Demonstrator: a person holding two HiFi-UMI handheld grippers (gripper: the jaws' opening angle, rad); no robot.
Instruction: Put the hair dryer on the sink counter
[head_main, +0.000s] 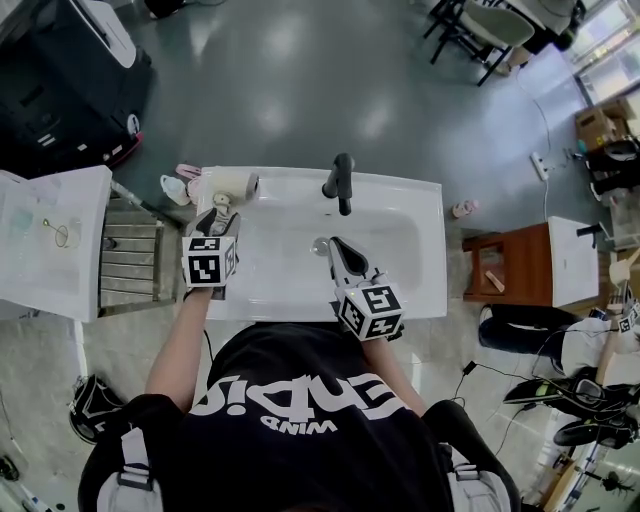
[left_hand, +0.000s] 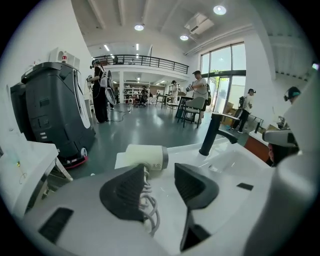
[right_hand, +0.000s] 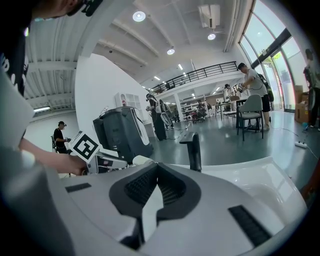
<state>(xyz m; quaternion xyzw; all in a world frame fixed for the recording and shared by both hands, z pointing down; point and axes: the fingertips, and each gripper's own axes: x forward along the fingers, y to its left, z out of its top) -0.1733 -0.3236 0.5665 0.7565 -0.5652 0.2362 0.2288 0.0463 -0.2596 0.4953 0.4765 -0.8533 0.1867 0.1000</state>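
Dryer (left_hand: 147, 156) is lying on the counter (head_main: 420, 200) — its lower part's hiding behind the left gripper's (left_hand: 160, 175) open jaws, cord (left_hand: 149, 205) half covered. Right gripper's (right_hand: 156, 170) jaws are sitting closed, empty.

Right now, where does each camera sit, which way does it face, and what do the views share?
Head view: on the person's head, looking steeply down at the sink counter; shows black shirt, forearms, left gripper and right gripper.
Left gripper view: rides that gripper, looking along its open jaws at the hair dryer and tap.
Right gripper view: rides that gripper, facing the tap over shut jaws; the left hand shows at left.
Shared: all three show the tap and counter.
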